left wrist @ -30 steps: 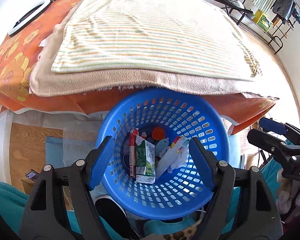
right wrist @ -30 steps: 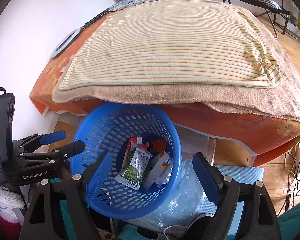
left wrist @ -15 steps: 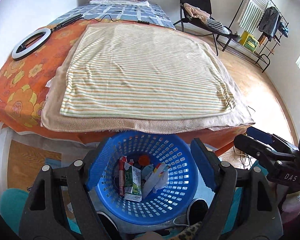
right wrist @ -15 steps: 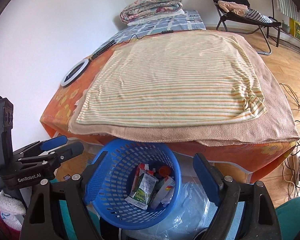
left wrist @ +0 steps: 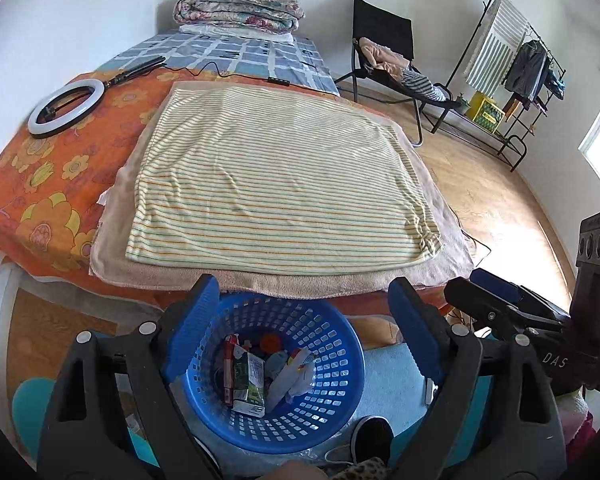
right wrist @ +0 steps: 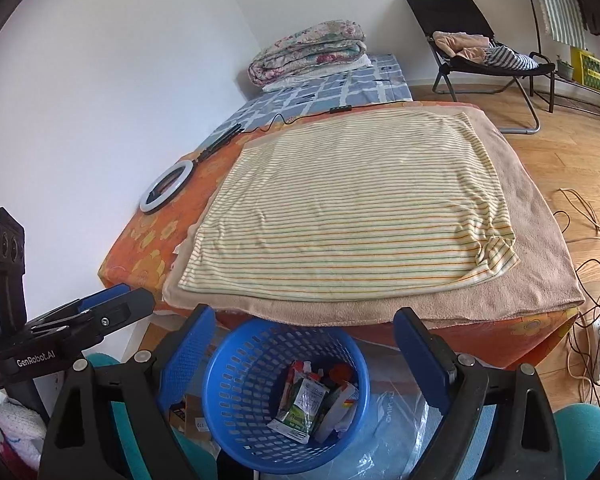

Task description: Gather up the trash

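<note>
Round blue perforated plastic basket (left wrist: 332, 364) sits on the floor at the foot of the bed, rim just under the overhanging towel edge. Trash is inside it: a green-and-white crumpled carton (left wrist: 250, 384), a red-and-white wrapper (left wrist: 229, 364) upright against it, a white crumpled packet (left wrist: 296, 372) to the right, and an orange-red cap (left wrist: 270, 342) at the back. Right wrist view shows the same pile, carton (right wrist: 304, 404) leaning on the far wall.

Left gripper (left wrist: 300, 332) hovers above the basket, blue pads spread wide, nothing between them; jaws have just been opening. Right gripper (right wrist: 302, 356) likewise: pads wide apart, nothing pinched, jaws just opening too. Each gripper shows at the edge of the other's view, side by side.

Under the basket: clear plastic sheet (right wrist: 396, 436) and a light blue mat (left wrist: 392, 384). A dark shoe toe (left wrist: 374, 440) is just beside the basket's near right edge.

Bed: cream striped cloth (left wrist: 276, 184) spread flat on a beige towel (left wrist: 308, 280), over an orange floral sheet (left wrist: 48, 184). White ring light (left wrist: 66, 106) lies on the sheet's left side, cable running to the blue checked cover (left wrist: 236, 54). Folded floral quilt (left wrist: 238, 6) stacked at the head.

Further out: black folding chair (left wrist: 384, 40) with clothes on it, black clothes rack (left wrist: 516, 64), wooden floor (left wrist: 484, 184).
</note>
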`<state>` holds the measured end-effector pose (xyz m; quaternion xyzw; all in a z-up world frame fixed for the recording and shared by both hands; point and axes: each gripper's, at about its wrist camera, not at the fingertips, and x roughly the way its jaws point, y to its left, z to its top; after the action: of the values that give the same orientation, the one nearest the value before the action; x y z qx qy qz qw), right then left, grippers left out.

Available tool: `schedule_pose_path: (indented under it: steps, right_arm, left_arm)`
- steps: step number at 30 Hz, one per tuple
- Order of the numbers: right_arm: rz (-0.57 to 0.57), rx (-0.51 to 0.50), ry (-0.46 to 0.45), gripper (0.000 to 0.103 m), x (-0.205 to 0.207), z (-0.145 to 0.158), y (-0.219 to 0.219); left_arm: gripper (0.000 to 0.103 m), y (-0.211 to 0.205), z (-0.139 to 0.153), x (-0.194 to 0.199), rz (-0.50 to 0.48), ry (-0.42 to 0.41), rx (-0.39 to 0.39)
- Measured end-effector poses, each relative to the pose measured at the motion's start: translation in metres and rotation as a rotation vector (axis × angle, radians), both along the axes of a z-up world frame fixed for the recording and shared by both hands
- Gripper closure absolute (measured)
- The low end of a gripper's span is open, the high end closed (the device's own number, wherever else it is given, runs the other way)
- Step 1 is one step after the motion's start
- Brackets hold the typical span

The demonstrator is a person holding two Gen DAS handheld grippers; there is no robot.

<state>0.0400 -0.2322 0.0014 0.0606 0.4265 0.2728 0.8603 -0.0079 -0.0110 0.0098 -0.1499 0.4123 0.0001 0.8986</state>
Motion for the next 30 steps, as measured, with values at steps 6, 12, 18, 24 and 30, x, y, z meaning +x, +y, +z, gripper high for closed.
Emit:
schedule_pose_path:
  steps: [6,12,18,24,30]
  right_arm:
    - [0.006,0.007,-0.001,0.011,0.002,0.001,0.002]
    - [0.001,0.009,0.0,0.011,0.003,0.002,0.001]
    - [0.0,0.012,0.007,0.011,0.004,0.002,0.0]
    - [0.004,0.015,0.004,0.011,0.005,0.004,0.0]
    - [0.006,0.011,0.009,0.011,0.005,0.002,0.001]
  left_arm:
    - [0.013,-0.002,0.007,0.001,-0.006,-0.018,0.008]
    - [0.013,-0.004,0.01,0.001,-0.008,-0.028,0.017]
    - [0.013,-0.006,0.013,0.0,-0.008,-0.036,0.021]
    - [0.013,-0.007,0.014,0.001,-0.009,-0.038,0.02]
    - [0.013,-0.009,0.017,0.003,-0.017,-0.043,0.023]
